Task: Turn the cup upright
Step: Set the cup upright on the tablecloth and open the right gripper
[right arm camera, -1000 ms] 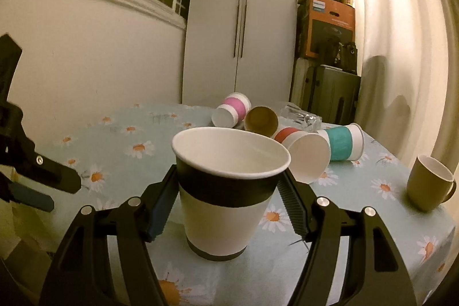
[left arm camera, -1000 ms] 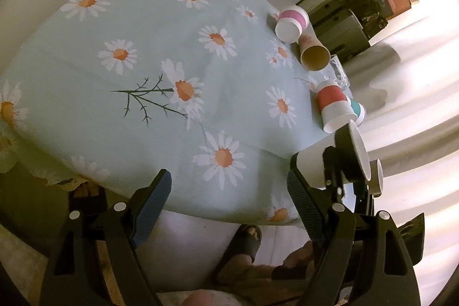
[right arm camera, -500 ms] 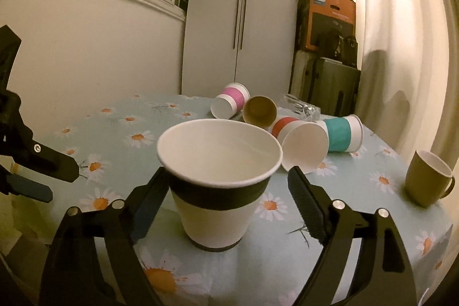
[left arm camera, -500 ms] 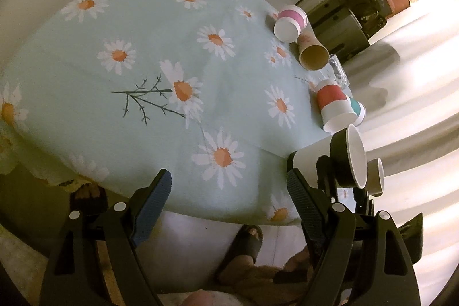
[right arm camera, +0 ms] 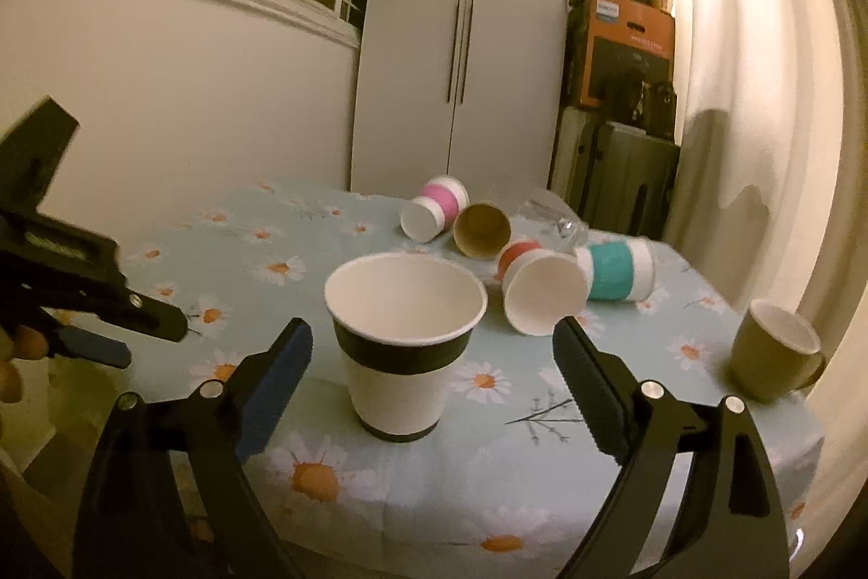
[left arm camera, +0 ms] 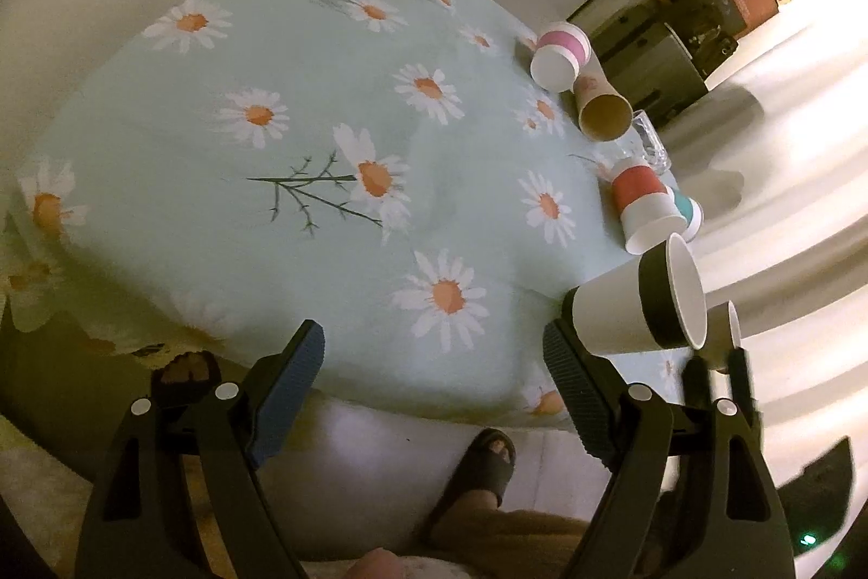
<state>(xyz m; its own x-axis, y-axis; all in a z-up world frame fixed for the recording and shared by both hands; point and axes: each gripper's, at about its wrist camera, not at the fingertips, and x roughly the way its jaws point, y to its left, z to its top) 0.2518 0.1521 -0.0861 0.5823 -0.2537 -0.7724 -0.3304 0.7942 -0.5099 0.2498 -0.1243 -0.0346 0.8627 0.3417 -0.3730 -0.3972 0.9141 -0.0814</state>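
Observation:
A white paper cup with a black band [right arm camera: 402, 347] stands upright on the daisy tablecloth [right arm camera: 255, 248] near its front edge. It also shows in the left wrist view [left arm camera: 640, 307]. My right gripper [right arm camera: 431, 389] is open, its jaws wide on either side of the cup and drawn back from it, touching nothing. My left gripper [left arm camera: 434, 362] is open and empty, off the table's near edge; it shows at the left of the right wrist view [right arm camera: 81, 307].
Several cups lie on their sides at the back: pink [right arm camera: 434, 212], brown [right arm camera: 482, 229], red [right arm camera: 534, 286], teal [right arm camera: 616, 269], and a clear glass [right arm camera: 553, 221]. An olive mug [right arm camera: 776, 351] stands upright at the right. Cabinet and boxes stand behind.
My right gripper has opened, let go of the black-banded cup and pulled back; the cup stays upright on the table. The left gripper has barely moved.

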